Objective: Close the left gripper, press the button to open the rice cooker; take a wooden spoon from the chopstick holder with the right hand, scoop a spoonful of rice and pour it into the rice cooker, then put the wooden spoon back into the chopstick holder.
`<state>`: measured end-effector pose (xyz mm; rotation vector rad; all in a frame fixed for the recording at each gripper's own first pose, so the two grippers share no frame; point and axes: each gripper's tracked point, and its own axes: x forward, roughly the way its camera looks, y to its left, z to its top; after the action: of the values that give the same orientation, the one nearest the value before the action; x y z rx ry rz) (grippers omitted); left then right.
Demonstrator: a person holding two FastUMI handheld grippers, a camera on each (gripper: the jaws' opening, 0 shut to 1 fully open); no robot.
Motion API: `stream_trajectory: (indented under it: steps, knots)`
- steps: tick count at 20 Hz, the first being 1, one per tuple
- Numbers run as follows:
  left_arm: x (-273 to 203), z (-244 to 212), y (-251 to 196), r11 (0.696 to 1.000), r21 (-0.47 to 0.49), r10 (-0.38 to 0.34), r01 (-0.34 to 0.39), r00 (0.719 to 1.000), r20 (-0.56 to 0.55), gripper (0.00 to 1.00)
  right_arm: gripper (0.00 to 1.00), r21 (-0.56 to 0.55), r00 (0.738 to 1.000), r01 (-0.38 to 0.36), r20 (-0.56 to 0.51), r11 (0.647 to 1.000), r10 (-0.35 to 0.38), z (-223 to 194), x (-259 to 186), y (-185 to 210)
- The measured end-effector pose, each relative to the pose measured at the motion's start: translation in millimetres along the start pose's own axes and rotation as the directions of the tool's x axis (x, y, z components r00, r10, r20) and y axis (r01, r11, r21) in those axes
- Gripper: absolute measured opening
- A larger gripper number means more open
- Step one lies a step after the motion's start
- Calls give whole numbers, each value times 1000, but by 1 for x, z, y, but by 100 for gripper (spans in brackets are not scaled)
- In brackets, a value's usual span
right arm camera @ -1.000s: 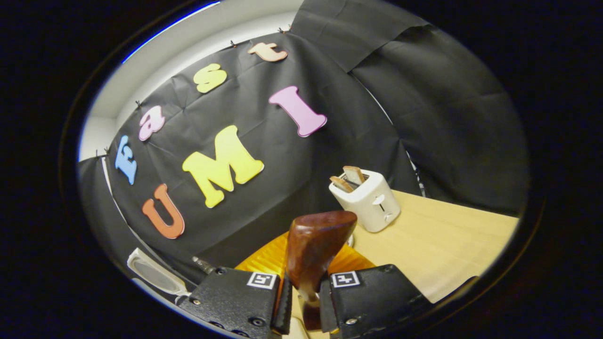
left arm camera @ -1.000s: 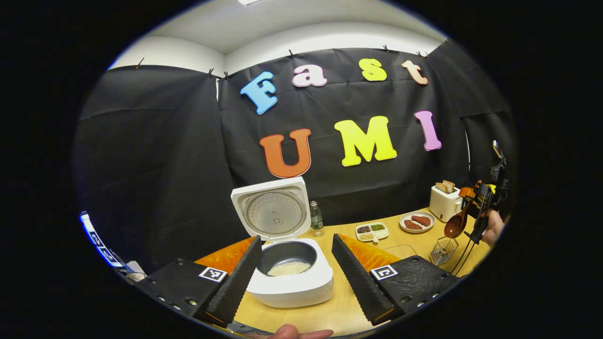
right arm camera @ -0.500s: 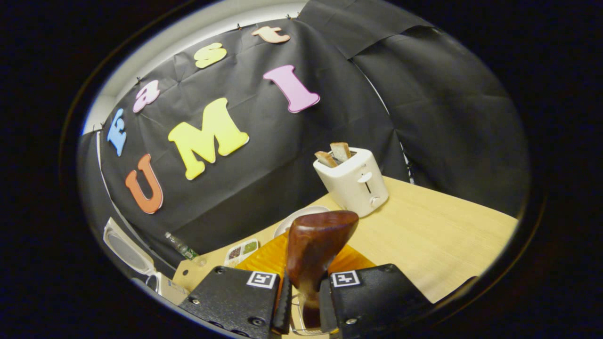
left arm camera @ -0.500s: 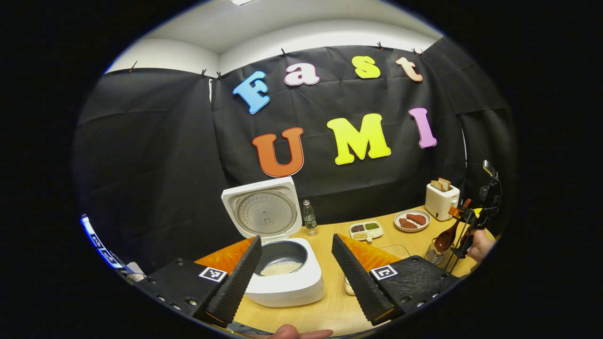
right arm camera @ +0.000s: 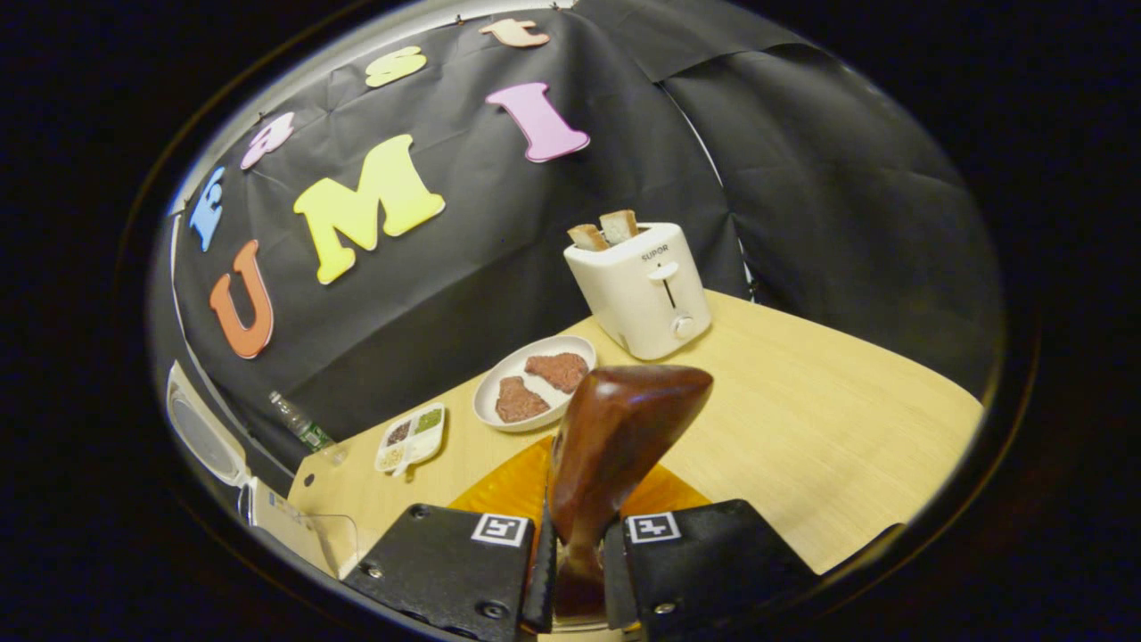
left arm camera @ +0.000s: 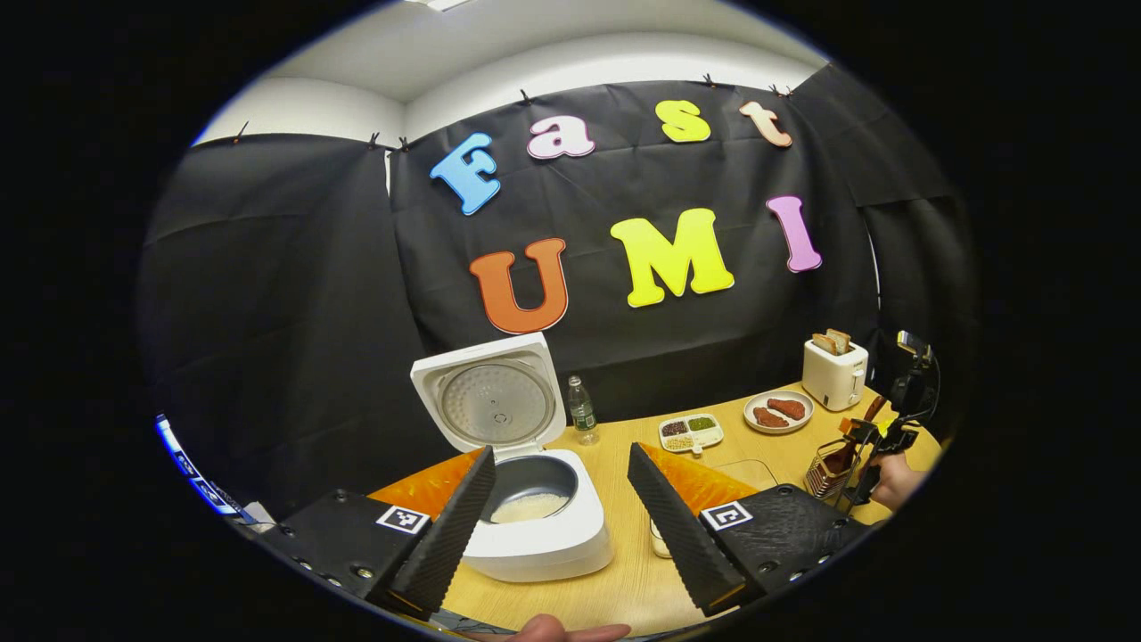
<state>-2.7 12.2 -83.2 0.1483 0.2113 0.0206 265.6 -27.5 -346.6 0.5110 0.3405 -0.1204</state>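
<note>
The wooden spoon (right arm camera: 615, 446) has sunk toward the chopstick holder (left arm camera: 827, 467), right claw (right arm camera: 579, 571) clamping it, left claw (left arm camera: 562, 499) spread.

I've lowered my right gripper (right arm camera: 579, 571), and the wooden spoon (right arm camera: 615, 446) it clamps now dips into the chopstick holder (left arm camera: 827, 468).
</note>
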Motion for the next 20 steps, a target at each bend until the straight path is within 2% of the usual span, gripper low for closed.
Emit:
stream_trajectory:
  steps: [1, 3, 5, 6, 8, 12, 14, 17, 20]
  knots:
    - [0, 1, 2, 1000, 2, 2, -2, 1000, 3, 95, 27, -7, 1000, 18, -6, 1000, -18, 0, -1, -4]
    - [0, 4, 4, 1000, 4, 3, -4, 1000, 8, 95, 35, -22, 999, 32, -22, 999, -33, -4, -1, -8]
    - [0, 4, 4, 1000, 4, 5, -5, 1000, 11, 95, 73, -33, 998, 40, -45, 999, -42, -5, -4, -10]
    - [0, 4, 5, 1000, 5, 5, -5, 1000, 13, 95, 92, -47, 997, 67, -39, 997, -69, -3, -6, -17]
    - [-1, 4, 8, 1000, 8, 6, -6, 1000, 14, 95, 95, -77, 994, 110, -16, 991, -112, 7, -13, -29]
    - [0, 6, 11, 1000, 7, 6, -6, 1000, 23, 95, 96, -185, 994, 112, 23, 976, -110, 29, -45, -23]
    - [0, 6, 14, 1000, 1, 5, -5, 1000, 26, 95, 96, -257, 992, 113, 87, 960, -94, 55, -73, -10]
    - [3, 9, 17, 1000, -7, 6, -6, 999, 40, 95, 95, -369, 985, 108, 168, 923, -48, 92, -121, 20]
    - [7, 13, 25, 1000, -3, 16, -15, 998, 54, 95, 97, -460, 977, 57, 209, 886, 46, 120, -178, 67]
